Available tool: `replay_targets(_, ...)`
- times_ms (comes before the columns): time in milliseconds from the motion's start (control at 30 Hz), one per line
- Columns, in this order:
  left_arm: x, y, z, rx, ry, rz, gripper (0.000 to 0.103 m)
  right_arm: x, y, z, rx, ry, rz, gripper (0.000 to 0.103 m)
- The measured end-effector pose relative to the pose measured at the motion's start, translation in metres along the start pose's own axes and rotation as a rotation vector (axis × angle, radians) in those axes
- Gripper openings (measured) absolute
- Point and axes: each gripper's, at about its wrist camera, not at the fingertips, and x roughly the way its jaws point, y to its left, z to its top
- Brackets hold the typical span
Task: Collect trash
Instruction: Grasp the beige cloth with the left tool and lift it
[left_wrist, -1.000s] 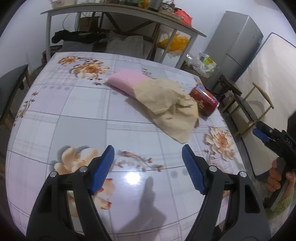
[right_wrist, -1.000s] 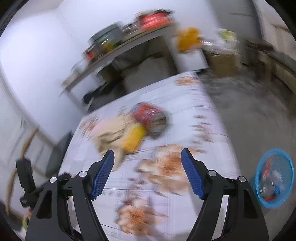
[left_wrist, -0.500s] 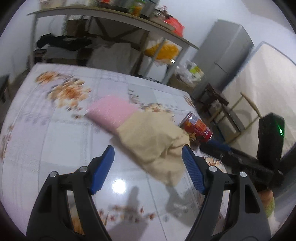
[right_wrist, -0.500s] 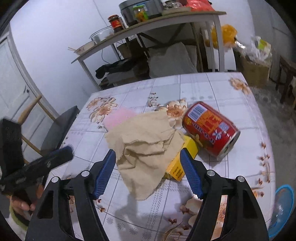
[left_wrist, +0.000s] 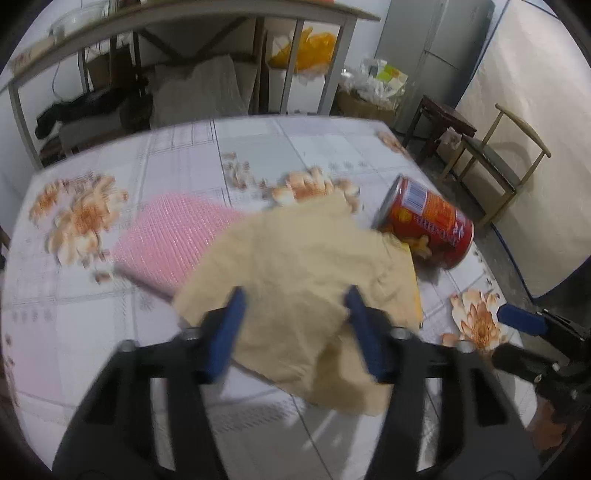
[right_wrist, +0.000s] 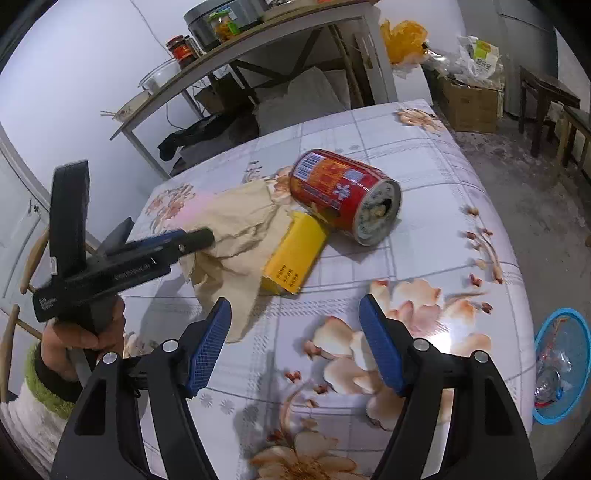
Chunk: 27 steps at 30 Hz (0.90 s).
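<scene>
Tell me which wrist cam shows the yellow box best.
Right wrist view. The yellow box lies mostly exposed, top face and printed end visible, between the tan paper and the red can. In the left wrist view only a thin yellow edge shows from under the paper.

A lived-in home is shown: a table under a floral oilcloth (right_wrist: 424, 155), jars and a pot kept on a shelf (right_wrist: 258, 40), a grey refrigerator (left_wrist: 436, 48), wooden chairs (left_wrist: 495, 162).

Red can (right_wrist: 343, 195), floral tablecloth (right_wrist: 424, 155)
</scene>
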Motion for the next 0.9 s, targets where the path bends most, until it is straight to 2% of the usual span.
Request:
replay_targets(33, 0.002, 0.000, -0.004, -0.010, 0.008, -0.002, 0.032, 0.000, -0.002, -0.001, 0.005, 0.002, 0.002, 0.071)
replay_targets(100, 0.001, 0.003, -0.010, -0.020, -0.005, -0.004, 0.023, -0.001, -0.005, -0.004, 0.013, 0.005, 0.003, 0.070)
replay_targets(133, 0.000, 0.004, -0.013, -0.021, 0.003, -0.005, 0.009, -0.001, -0.006, -0.006, 0.017, 0.006, 0.005, 0.070)
replay_targets(167, -0.001, 0.005, -0.015, -0.023, 0.011, -0.009, 0.004, -0.001, -0.007, -0.007, 0.020, 0.007, 0.009, 0.070)
replay_targets(433, -0.038, 0.005, -0.042, -0.024, -0.023, -0.043, 0.002, -0.009, -0.007, -0.008, 0.020, -0.008, 0.030, 0.070)
replay_targets(700, -0.069, 0.023, -0.094, -0.104, -0.005, 0.037, 0.002, -0.002, 0.014, 0.010, -0.070, -0.006, 0.062, 0.070)
replay_targets(900, -0.075, 0.040, -0.119, -0.176, 0.038, 0.026, 0.002, 0.007, 0.033, 0.013, -0.086, 0.021, 0.111, 0.071)
